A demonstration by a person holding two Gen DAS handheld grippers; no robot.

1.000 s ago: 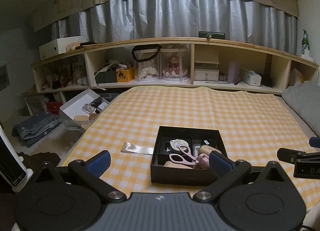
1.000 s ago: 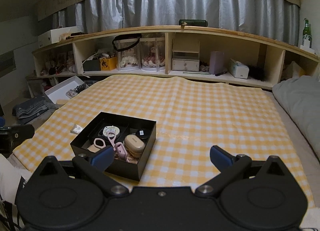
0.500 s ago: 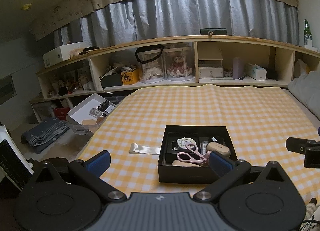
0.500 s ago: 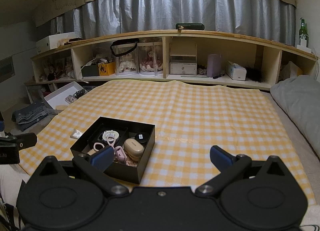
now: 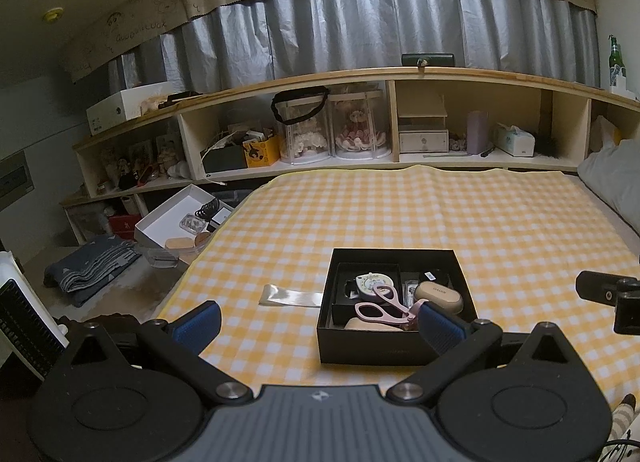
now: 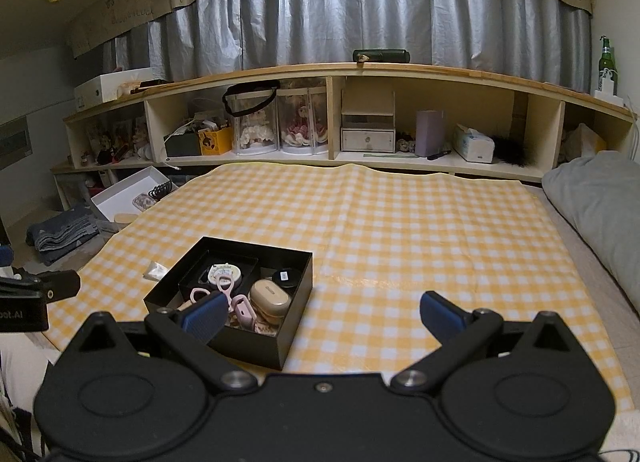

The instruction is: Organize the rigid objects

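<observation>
- Left tool spread wide, holding nothing, hovering above the checked cloth.
- Right tool gaping too, empty.
- Black box sits on the cloth, near its front edge.
- Inside: pink scissors, beige case, round tape.

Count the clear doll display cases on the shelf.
2. Both stand side by side in the shelf compartment left of the central divider: one with a black handle, the other directly to its right. Clutter elsewhere might hide more.
</observation>
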